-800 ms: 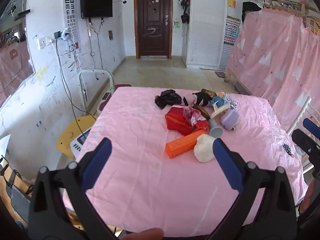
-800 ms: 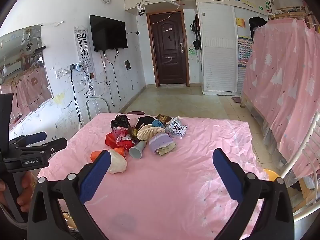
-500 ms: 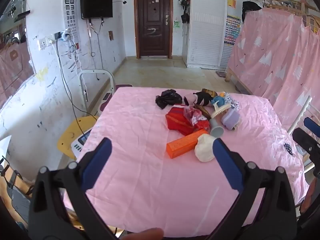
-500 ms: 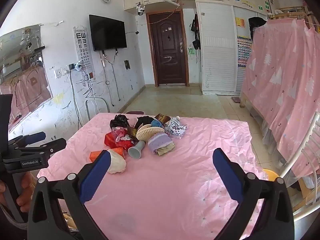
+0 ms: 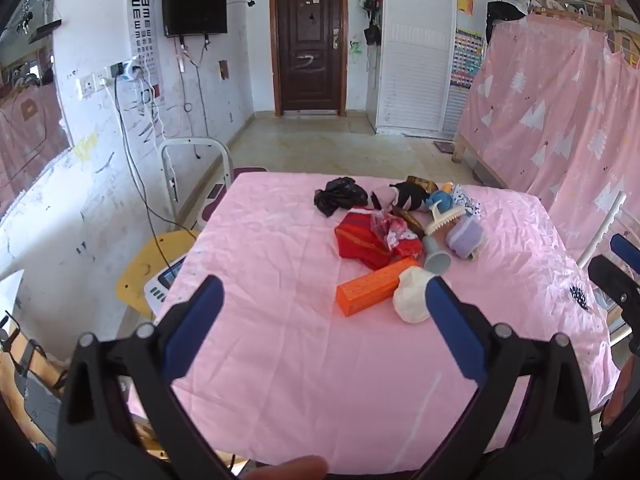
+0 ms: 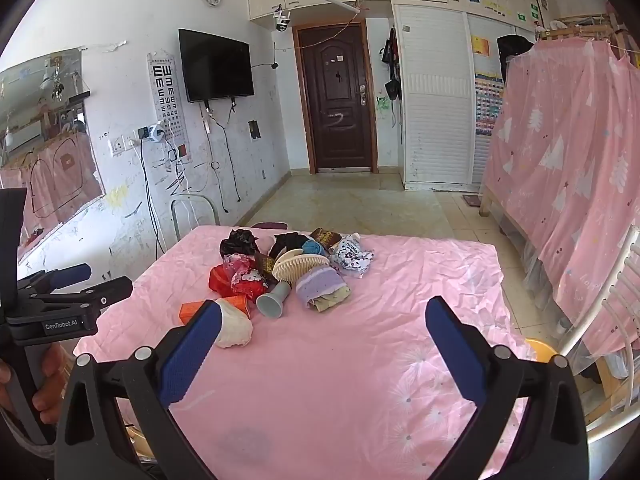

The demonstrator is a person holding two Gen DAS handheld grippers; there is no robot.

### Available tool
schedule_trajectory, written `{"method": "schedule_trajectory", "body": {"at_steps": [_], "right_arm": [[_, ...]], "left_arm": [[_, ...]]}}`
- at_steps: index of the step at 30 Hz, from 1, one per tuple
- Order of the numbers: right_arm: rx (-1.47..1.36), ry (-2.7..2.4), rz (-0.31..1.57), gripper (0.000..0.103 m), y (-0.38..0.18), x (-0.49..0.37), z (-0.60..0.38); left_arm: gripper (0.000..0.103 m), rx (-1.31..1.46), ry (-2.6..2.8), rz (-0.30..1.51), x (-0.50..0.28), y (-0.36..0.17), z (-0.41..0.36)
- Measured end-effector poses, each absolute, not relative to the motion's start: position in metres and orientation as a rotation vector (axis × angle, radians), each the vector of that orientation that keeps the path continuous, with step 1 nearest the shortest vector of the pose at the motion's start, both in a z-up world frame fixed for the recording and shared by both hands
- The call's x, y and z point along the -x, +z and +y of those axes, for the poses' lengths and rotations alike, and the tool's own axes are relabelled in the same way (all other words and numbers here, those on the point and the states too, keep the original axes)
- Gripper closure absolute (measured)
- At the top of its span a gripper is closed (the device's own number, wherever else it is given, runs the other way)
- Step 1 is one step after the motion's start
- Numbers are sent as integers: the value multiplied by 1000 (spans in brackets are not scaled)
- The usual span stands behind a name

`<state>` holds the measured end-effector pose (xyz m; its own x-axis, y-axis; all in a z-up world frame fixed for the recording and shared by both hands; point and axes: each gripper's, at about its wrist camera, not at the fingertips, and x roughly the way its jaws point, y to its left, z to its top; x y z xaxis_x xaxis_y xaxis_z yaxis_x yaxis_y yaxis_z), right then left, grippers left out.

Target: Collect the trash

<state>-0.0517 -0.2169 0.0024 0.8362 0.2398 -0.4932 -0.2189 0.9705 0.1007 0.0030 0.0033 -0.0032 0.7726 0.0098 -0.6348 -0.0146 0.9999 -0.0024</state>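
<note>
Little has changed over the last second: the pink-covered table (image 5: 280,340) fills the lower half of both views as before, and the trash pile (image 5: 404,232) at centre right of the left wrist view sits only a touch lower and nearer, so both hands seem to be easing in. Nothing is collected yet; judging by this, the task is at its very start.

The left gripper (image 5: 324,300) hovers over the near cloth with jaws spread wide and empty, the white crumpled wad (image 5: 412,300) just beside its right finger in the frame. The right gripper (image 6: 324,320) is equally wide apart, gripping nothing, with the pile (image 6: 288,272) at centre left of its view.

Smaller items: an orange box (image 5: 370,290), a grey cup (image 5: 436,256), a black plastic bag (image 5: 340,196).

Writing: an eye chart (image 6: 166,88) at upper left shows rows of "E"; the left gripper's body (image 6: 64,324) reads "GenRobot.AI". The wrapper print is too small to read.
</note>
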Motion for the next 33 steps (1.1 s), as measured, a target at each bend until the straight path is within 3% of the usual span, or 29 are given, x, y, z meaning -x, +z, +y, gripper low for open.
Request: {"method": "schedule_trajectory", "body": {"at_steps": [33], "right_arm": [[-33, 242, 524, 11, 3, 51, -214]], "left_arm": [[6, 4, 17, 689, -3, -2, 3]]}}
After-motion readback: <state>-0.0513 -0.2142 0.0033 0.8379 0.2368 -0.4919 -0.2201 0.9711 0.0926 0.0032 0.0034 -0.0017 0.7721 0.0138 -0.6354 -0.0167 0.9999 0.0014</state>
